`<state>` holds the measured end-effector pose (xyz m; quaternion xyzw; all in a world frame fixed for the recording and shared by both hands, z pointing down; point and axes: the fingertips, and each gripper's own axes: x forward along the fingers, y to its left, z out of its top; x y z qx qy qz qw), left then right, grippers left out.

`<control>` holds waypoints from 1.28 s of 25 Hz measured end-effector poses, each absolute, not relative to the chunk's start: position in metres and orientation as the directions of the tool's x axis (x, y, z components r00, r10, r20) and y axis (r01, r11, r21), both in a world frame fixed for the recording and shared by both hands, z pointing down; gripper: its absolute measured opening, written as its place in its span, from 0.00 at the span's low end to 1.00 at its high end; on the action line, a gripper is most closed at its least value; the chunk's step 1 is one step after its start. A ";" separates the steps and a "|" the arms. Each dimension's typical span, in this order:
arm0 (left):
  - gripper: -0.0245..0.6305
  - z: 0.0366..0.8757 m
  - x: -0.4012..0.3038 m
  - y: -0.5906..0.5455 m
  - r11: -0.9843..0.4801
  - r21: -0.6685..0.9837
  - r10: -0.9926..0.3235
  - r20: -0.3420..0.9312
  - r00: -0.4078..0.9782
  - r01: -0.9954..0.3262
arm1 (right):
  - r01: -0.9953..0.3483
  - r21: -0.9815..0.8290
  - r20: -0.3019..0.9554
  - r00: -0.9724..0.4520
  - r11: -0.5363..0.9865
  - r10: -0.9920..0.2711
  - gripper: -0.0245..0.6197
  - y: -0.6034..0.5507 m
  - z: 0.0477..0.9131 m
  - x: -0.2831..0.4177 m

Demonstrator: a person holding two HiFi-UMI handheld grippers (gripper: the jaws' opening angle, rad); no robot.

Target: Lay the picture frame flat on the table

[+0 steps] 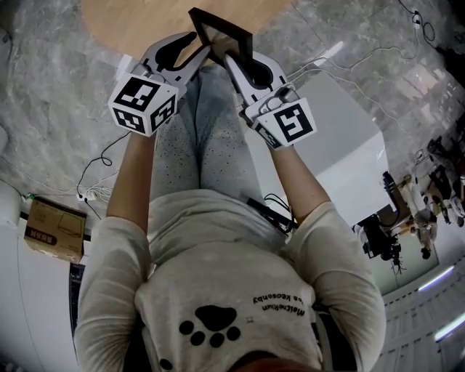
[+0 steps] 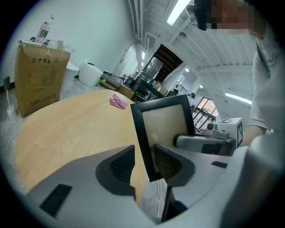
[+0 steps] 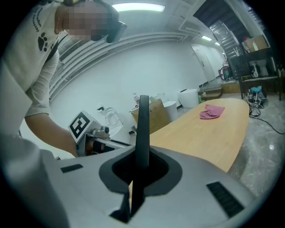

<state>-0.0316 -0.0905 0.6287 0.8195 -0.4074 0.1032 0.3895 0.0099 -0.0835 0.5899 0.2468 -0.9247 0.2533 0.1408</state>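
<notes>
The black picture frame (image 1: 218, 33) stands on edge at the near rim of the round wooden table (image 1: 145, 22), over the person's knees. My right gripper (image 1: 240, 65) is shut on the frame's side; in the right gripper view the frame (image 3: 143, 129) shows edge-on, pinched between the pads at my right gripper (image 3: 141, 167). My left gripper (image 1: 192, 52) is open. In the left gripper view the frame (image 2: 167, 118) passes between its jaws at my left gripper (image 2: 144, 162), with a gap to the left pad (image 2: 122, 164). The frame's lower corner hangs past the table (image 2: 67, 129) edge.
A pink cloth (image 2: 118, 101) lies far across the table. A tall cardboard box (image 2: 38, 80) stands beyond the table's rim. A white cabinet (image 1: 341, 145) is to the person's right, a small cardboard box (image 1: 51, 229) and cables on the marble floor to the left.
</notes>
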 end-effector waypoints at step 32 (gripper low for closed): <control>0.14 0.666 -0.039 -0.070 -0.253 0.640 -0.482 0.566 0.668 -0.725 | -0.550 -0.466 0.467 -0.818 0.693 -0.336 0.10 -0.066 0.638 0.008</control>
